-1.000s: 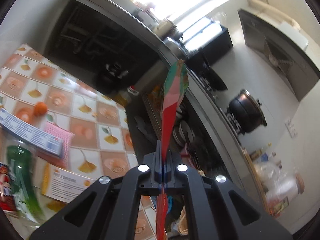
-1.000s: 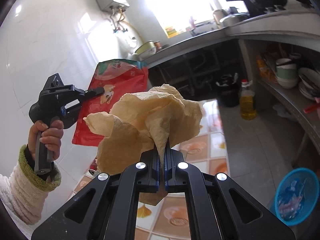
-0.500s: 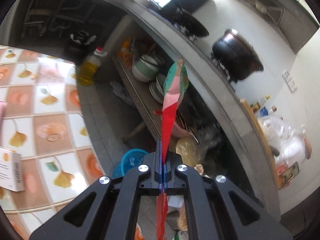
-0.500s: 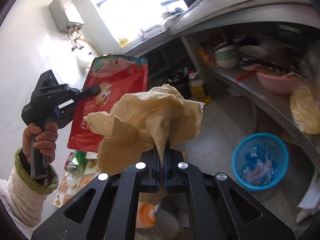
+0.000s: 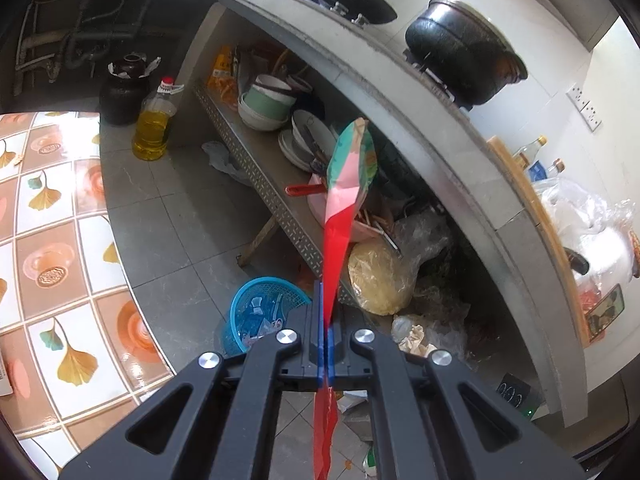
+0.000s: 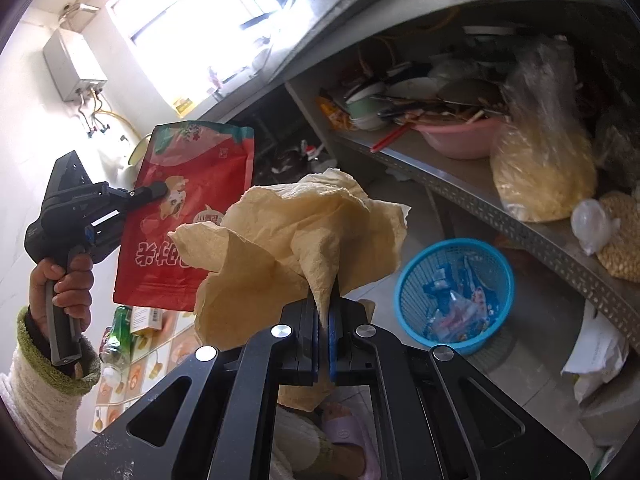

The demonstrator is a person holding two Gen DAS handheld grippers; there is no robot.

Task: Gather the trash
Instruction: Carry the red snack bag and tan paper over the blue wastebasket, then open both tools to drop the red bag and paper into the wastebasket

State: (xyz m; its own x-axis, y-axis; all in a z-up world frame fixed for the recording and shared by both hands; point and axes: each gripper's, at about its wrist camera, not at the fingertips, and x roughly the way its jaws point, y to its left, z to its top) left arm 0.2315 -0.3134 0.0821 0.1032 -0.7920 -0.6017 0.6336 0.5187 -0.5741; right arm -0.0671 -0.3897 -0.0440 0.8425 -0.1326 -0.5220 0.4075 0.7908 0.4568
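Observation:
My left gripper (image 5: 325,320) is shut on a red snack bag (image 5: 340,216), seen edge-on in the left wrist view. In the right wrist view the same bag (image 6: 188,216) hangs flat from the left gripper (image 6: 160,190), held in the air. My right gripper (image 6: 325,312) is shut on a crumpled beige paper (image 6: 288,240), also held in the air. A blue mesh trash basket (image 5: 260,312) stands on the floor under the shelf; it also shows in the right wrist view (image 6: 456,292), below and to the right of the paper, with wrappers inside.
A metal shelf (image 5: 256,168) under the concrete counter holds bowls, a pink basin (image 6: 460,136) and plastic bags. An oil bottle (image 5: 154,128) and dark jar stand on the floor. The tiled-pattern table (image 5: 48,240) is at left, with a green bottle (image 6: 118,332) and boxes.
Both grippers have swung from the table toward the shelf and floor, carrying the bag and paper. The blue basket now sits nearer and more central in both views.

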